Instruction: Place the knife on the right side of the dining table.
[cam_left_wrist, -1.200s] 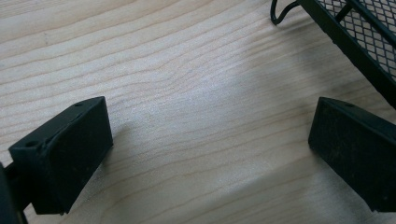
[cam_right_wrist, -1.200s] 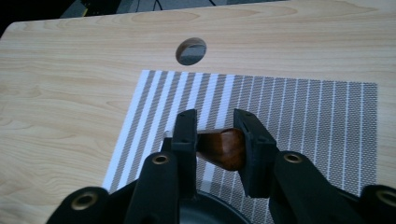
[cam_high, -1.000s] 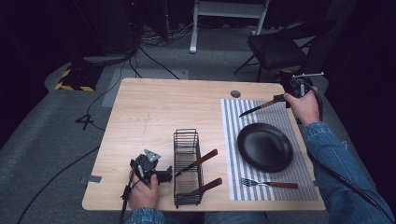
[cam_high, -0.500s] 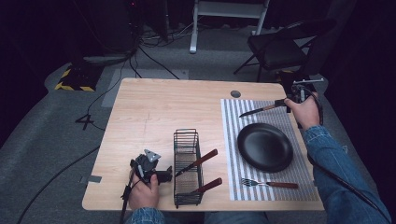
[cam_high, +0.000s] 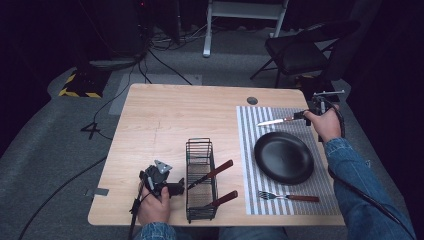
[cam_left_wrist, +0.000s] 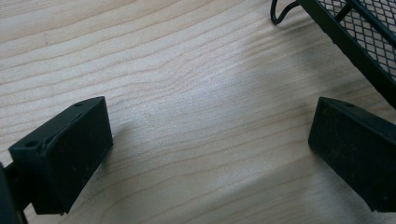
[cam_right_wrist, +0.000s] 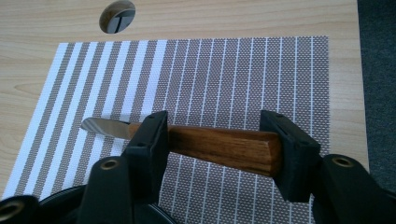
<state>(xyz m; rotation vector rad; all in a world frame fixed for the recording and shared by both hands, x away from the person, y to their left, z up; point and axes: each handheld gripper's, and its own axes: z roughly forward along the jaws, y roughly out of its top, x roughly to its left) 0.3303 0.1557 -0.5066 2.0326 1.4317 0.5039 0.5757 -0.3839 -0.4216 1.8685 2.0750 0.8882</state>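
We hold our right gripper (cam_high: 303, 115) clamped on the knife (cam_right_wrist: 201, 140) above the placemat (cam_high: 250, 145); our left gripper (cam_high: 177, 188) rests agape beside the basket (cam_high: 200, 150).

Knife (cam_right_wrist: 219, 144): glossy wood handle, metal blade; placemat (cam_right_wrist: 261, 79) seemingly woven.

A wooden-handled table knife with a steel blade (cam_high: 280, 120) sits right of centre in the high view, above the round black plate (cam_high: 283, 157), lying level over the grey-and-white striped woven placemat (cam_high: 255, 150), blade pointing left, its handle between the right gripper (cam_right_wrist: 212, 140) jaws.
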